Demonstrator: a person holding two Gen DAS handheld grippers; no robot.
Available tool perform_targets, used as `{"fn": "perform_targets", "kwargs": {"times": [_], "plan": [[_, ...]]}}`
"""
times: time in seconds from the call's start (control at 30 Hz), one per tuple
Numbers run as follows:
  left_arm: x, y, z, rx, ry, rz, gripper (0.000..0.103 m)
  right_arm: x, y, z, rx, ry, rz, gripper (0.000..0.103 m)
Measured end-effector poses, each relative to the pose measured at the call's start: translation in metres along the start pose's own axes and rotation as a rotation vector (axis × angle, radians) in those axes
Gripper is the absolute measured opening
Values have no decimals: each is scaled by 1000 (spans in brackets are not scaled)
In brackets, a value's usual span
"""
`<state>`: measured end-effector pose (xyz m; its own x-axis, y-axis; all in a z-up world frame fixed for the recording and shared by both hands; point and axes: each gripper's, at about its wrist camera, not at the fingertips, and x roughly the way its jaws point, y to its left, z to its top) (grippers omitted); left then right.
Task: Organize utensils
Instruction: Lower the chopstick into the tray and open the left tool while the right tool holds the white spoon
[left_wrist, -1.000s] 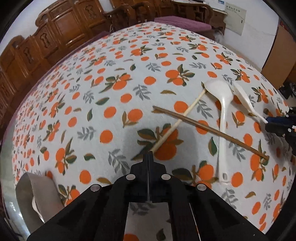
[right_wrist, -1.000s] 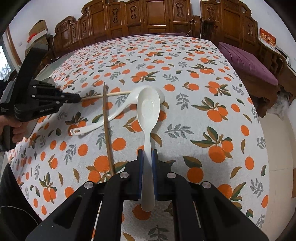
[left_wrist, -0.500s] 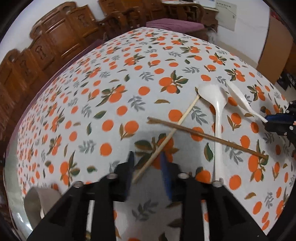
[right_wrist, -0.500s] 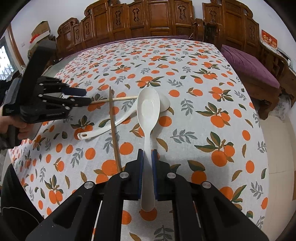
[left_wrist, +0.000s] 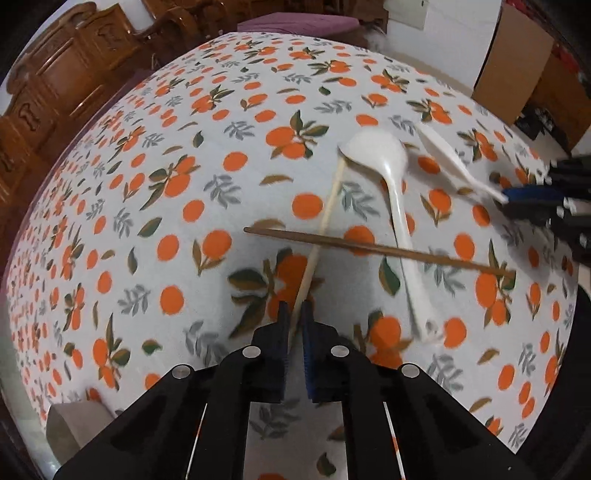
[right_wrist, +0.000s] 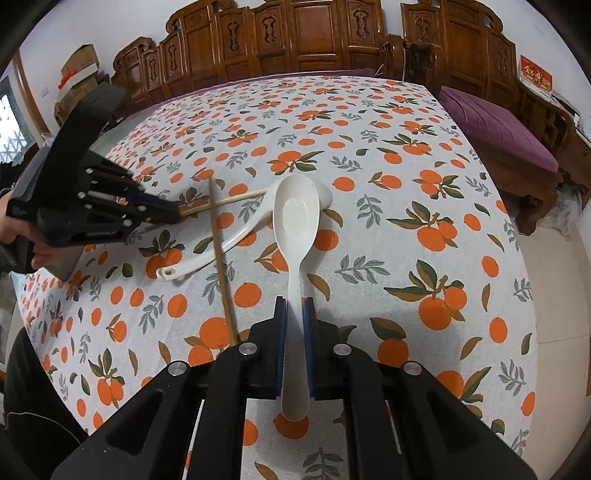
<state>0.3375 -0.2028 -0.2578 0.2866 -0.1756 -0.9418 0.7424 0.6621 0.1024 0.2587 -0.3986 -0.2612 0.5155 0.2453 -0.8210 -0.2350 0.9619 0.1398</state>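
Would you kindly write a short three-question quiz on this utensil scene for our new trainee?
1. True or false: the right gripper is closed on a white spoon.
2. What does the left gripper grip? A) dark chopstick B) light chopstick C) ladle
3. Fill in: the dark chopstick lies ____ the light chopstick and the white ladle handle.

Key: 1 true; 2 B; 3 across.
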Motion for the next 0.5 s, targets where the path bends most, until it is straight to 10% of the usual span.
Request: {"fn": "perform_targets", "kwargs": {"times": [0.5], "plan": [[-31,41,-49,-234,-27,87,4,-12,25,10,-39,-24,6,11]]}}
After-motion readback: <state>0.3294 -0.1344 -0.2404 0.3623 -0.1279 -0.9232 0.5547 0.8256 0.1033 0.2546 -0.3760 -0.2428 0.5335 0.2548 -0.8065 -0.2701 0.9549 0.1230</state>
